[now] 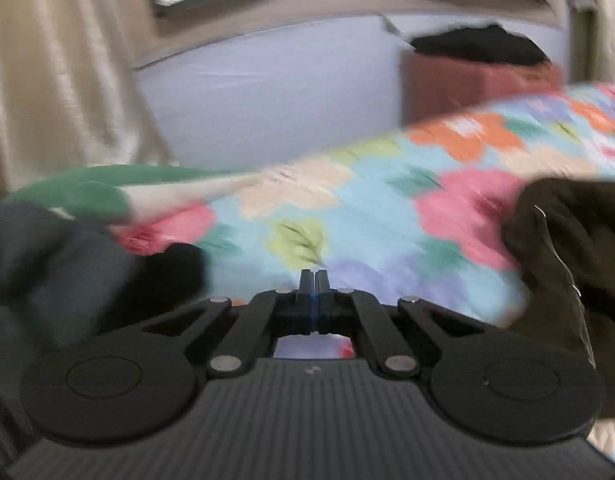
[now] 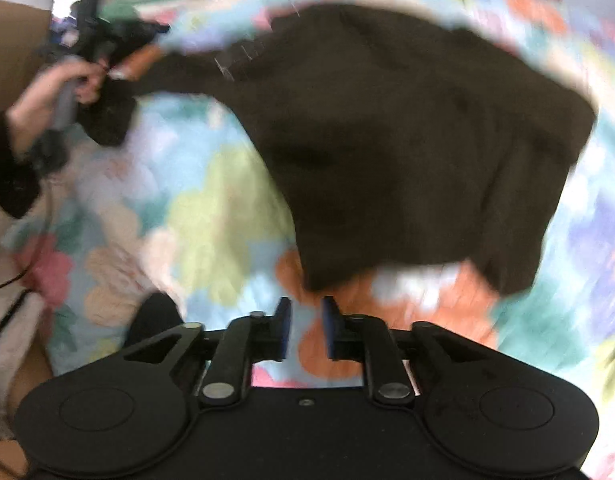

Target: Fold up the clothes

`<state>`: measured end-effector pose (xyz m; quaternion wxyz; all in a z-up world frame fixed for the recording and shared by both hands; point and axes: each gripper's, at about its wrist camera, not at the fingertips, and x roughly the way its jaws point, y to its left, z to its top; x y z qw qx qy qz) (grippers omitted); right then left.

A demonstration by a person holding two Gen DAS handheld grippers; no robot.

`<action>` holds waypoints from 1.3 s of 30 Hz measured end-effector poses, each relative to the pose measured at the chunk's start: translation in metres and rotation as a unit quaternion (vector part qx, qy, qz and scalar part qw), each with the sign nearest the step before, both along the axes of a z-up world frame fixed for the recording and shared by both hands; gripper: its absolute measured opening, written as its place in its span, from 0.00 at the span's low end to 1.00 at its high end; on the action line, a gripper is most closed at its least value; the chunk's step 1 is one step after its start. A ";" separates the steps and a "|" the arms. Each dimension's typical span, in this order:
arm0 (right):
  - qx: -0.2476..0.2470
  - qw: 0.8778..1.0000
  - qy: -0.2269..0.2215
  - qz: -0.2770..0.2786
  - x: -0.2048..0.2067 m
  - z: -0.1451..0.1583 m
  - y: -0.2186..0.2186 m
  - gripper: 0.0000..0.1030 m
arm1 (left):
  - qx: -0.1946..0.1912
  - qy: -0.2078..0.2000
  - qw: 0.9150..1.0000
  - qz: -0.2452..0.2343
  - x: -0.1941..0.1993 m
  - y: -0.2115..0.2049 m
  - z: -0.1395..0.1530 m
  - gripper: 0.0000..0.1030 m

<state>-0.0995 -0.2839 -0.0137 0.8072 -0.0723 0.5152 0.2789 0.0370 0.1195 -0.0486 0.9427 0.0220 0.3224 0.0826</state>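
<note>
A dark brown garment (image 2: 407, 140) lies spread on a bed with a bright floral cover (image 2: 211, 200). My right gripper (image 2: 306, 312) is open and empty, just short of the garment's near hem. My left gripper (image 1: 313, 280) has its jaws together with nothing visible between them; the brown garment (image 1: 579, 240) lies to its right. In the right wrist view the left gripper (image 2: 147, 36) shows at the far left in a hand, by the garment's sleeve. Both views are motion-blurred.
A dark grey cloth (image 1: 47, 264) and a green and white item (image 1: 107, 192) lie at the left of the bed. Behind stand a pale wall, beige curtains (image 1: 59, 72) and a reddish box (image 1: 475, 84) with black cloth on top.
</note>
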 end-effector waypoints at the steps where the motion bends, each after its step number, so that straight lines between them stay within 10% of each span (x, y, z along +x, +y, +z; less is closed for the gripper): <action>1: 0.004 1.000 -0.021 0.006 0.005 0.018 0.003 0.44 | -0.030 0.001 1.000 -0.007 -0.002 0.007 0.004 0.00; 7: 0.009 0.988 -0.132 0.075 0.070 0.052 0.052 0.47 | -0.051 0.023 0.993 -0.099 -0.020 -0.010 0.004 0.16; 9: -0.011 0.985 -0.146 0.092 0.099 0.040 0.074 0.47 | -0.050 0.023 0.990 -0.133 -0.024 -0.022 -0.003 0.67; 10: -0.016 0.984 -0.148 0.101 0.112 0.034 0.081 0.46 | -0.050 0.023 0.987 -0.150 -0.026 -0.028 -0.006 0.72; 24: -0.180 0.946 -0.157 0.220 0.269 -0.033 0.178 0.59 | -0.093 0.038 0.973 -0.209 -0.010 -0.053 -0.031 0.87; 27: -0.180 0.937 -0.195 0.227 0.280 -0.052 0.182 0.55 | -0.096 0.033 0.976 -0.192 -0.008 -0.048 -0.033 0.87; 28: -0.176 0.933 -0.209 0.234 0.283 -0.054 0.184 0.37 | -0.091 0.026 0.979 -0.182 -0.008 -0.046 -0.033 0.87; 30: -0.177 0.935 -0.220 0.215 0.298 -0.050 0.184 0.05 | -0.084 0.021 0.981 -0.174 -0.008 -0.044 -0.032 0.88; 39: -0.119 0.970 -0.214 0.004 0.377 -0.015 0.121 0.04 | -0.091 0.034 0.982 -0.163 -0.003 -0.036 -0.046 0.87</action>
